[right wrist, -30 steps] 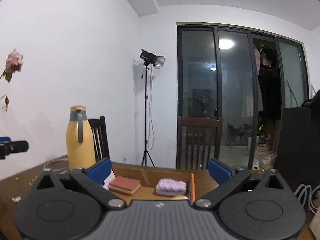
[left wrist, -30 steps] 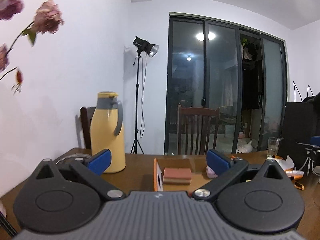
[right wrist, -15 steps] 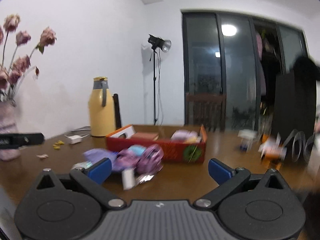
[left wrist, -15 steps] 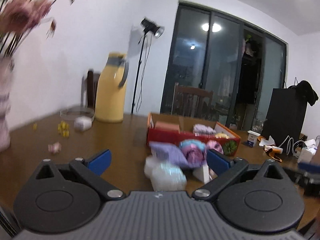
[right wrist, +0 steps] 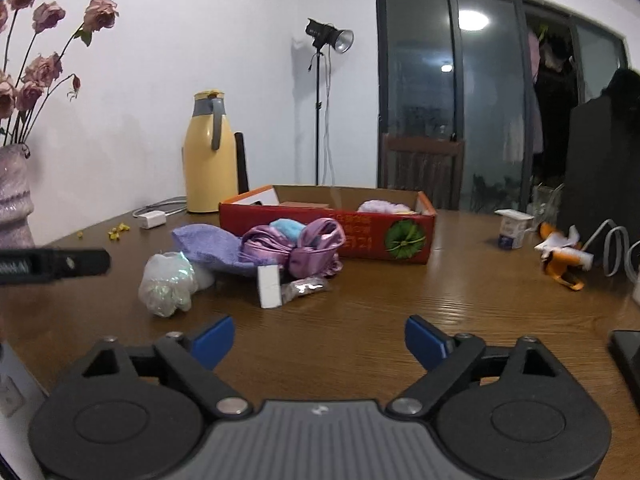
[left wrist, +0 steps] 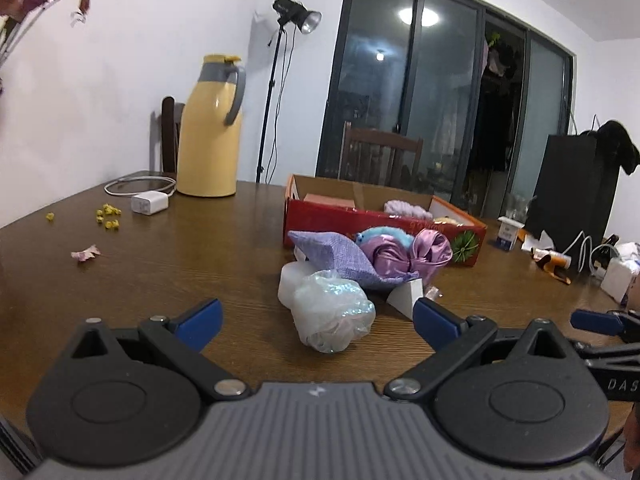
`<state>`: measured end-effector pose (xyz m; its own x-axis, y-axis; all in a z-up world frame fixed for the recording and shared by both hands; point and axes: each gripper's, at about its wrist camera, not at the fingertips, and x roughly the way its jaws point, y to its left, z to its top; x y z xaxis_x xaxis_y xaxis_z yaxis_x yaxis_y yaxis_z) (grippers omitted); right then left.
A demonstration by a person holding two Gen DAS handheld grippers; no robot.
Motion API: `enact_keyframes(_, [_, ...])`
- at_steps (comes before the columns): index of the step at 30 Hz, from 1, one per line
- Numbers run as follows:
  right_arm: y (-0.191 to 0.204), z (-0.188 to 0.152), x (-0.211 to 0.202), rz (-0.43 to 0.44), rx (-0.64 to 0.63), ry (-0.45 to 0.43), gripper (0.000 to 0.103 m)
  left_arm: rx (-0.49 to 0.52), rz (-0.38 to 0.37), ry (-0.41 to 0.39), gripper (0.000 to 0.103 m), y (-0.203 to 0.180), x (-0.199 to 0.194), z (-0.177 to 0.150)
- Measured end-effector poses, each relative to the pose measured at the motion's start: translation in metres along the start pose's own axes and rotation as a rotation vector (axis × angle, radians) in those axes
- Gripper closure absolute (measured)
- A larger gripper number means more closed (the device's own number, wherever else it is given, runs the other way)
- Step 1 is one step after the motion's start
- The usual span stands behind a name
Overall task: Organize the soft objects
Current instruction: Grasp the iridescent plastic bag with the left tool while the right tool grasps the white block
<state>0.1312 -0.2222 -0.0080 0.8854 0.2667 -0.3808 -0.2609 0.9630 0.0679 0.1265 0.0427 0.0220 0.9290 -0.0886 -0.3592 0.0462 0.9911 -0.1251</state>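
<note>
We find that both claws have drawn back and down within the last second: earlier both views looked across the box at the far chair and window, and now each looks low over the worktop (left wrist: 168, 264) with the whole heap of soft things in front. From the left, the yellow flask (left wrist: 210, 128) stands toward the far left edge with a white charger (left wrist: 149, 203) beside it. The left claw (left wrist: 316, 320) is spread wide and holds nothing; the clear iridescent bundle (left wrist: 332, 314) lies on the worktop just ahead, between its fingers but untouched. Behind that bundle lie the lilac cloth pouch (left wrist: 336, 258), a blue fluffy piece (left wrist: 384, 236) and the shiny purple fabric (left wrist: 416, 254), pressed together against the near wall of the red box (left wrist: 320, 224). A pale purple fluffy item (left wrist: 404, 210) already lies inside the box. The right claw (right wrist: 318, 338) is likewise spread and empty, over bare wood nearer the right side, well apart from the heap. We judge the retreat a repositioning for the next pick, with sorting barely begun and the iridescent bundle the likely next item.
</note>
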Motion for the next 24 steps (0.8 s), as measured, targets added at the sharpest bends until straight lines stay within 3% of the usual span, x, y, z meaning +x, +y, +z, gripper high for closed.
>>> enact_keyframes(4, [0.010,0.012,0.032,0.033,-0.041,0.031,0.028,0.018,-0.007,0.031,0.000,-0.001,0.031,0.003])
enact_keyframes(8, [0.015,0.023,0.064,0.062,-0.042,0.065,0.035,0.023,-0.024,0.083,0.005,0.000,0.060,0.002])
enact_keyframes(14, [0.025,0.043,0.117,0.109,-0.072,0.127,0.050,-0.010,-0.084,0.161,0.041,0.006,0.085,0.004])
enact_keyframes(16, [0.028,0.048,0.134,0.121,-0.078,0.154,0.061,-0.004,-0.089,0.175,0.054,0.006,0.088,0.003])
enact_keyframes(21, [0.030,0.044,0.151,0.156,-0.084,0.209,0.083,0.001,-0.086,0.184,0.060,0.003,0.081,0.000])
enact_keyframes(24, [0.026,0.038,0.135,0.164,-0.078,0.196,0.086,-0.003,-0.094,0.201,0.061,0.001,0.071,-0.001])
